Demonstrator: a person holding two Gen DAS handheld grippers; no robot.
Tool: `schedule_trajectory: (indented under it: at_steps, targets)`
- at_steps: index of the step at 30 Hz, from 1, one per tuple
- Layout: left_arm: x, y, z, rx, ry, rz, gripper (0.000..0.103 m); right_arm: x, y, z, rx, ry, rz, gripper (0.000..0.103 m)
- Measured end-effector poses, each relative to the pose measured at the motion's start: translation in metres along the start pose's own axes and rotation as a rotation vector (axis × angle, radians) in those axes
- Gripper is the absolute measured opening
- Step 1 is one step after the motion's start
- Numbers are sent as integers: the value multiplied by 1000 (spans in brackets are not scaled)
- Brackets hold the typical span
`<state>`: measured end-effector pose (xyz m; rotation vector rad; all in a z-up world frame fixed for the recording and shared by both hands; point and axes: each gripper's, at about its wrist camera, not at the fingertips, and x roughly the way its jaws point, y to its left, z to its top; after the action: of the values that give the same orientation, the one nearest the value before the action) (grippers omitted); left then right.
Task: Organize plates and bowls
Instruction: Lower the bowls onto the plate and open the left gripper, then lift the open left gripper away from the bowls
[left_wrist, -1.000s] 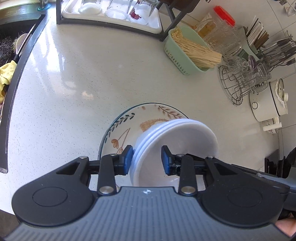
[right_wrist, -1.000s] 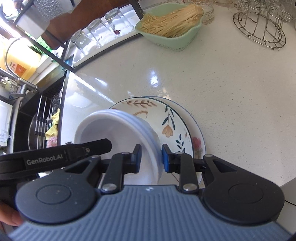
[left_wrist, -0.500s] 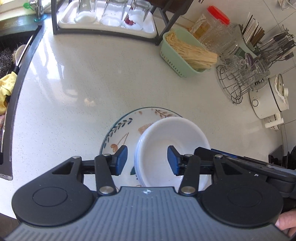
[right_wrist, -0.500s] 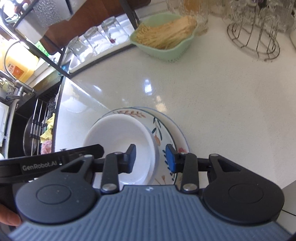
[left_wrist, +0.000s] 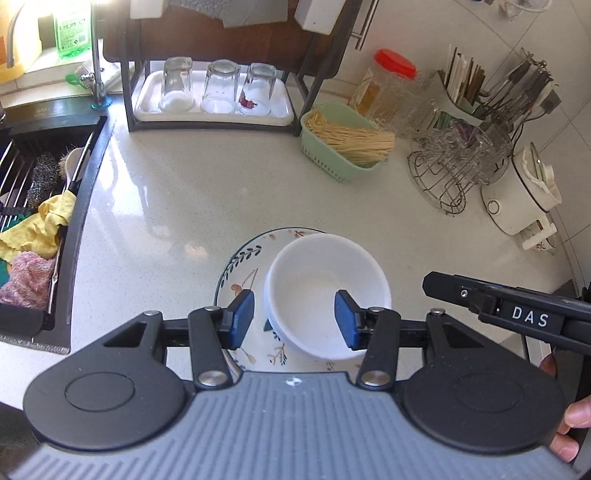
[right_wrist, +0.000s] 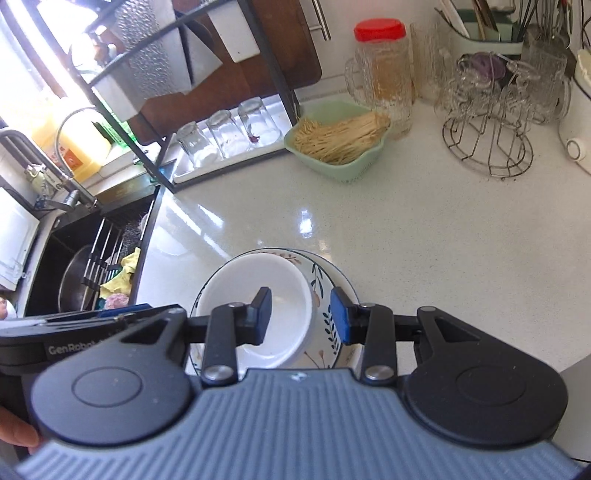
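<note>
stack: white round ceramic bowls (left_wrist: 327, 295), nested, sit in the floral-rimmed ceramic plate (left_wrist: 240, 275) on the pale speckled worktop (left_wrist: 177, 192), below and just ahead of both tongs | left tongs (left_wrist: 294, 320) parted, empty, clear above bowls | right tongs (right_wrist: 301, 319) parted, empty | progress: stacking looks done; nothing else loose seen

White bowls (left_wrist: 327, 291) nested upright — atop floral plates (left_wrist: 242, 273).

Glossy, seemingly ceramic white bowl (left_wrist: 327, 291) on polished speckled stone counter (left_wrist: 207, 192).
</note>
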<state>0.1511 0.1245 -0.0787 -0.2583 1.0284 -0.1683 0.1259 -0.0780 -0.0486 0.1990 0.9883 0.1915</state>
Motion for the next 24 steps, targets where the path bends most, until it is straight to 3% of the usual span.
schedule_trajectory:
  at_steps: [2,4,6,8,17,18,21,24]
  targets:
    - [-12,-3,-8,4,-18,5,55,-9,2,-7,-25,-18,-17,38]
    - [-24,-7,-17,17,-39,13,58,-18,2,-14,-45,-37,-36,48]
    - [-37,-8,-26,20,-59,13,64,-28,0,-23,-60,-69,-48,74]
    - [-49,-10,-36,27,-77,17,71,-37,-4,-32,-58,-92,-66,84]
    - [-93,-32,-82,34,-151,98,90,-80,-16,-71,-92,-163,-61,85]
    - [-98,-33,-87,35,-157,104,93,-84,-17,-74,-98,-168,-64,89]
    - [-108,-37,-104,34,-166,123,95,-93,-17,-85,-116,-195,-81,97]
    - [-116,-37,-117,33,-164,135,95,-98,-18,-93,-121,-204,-87,97]
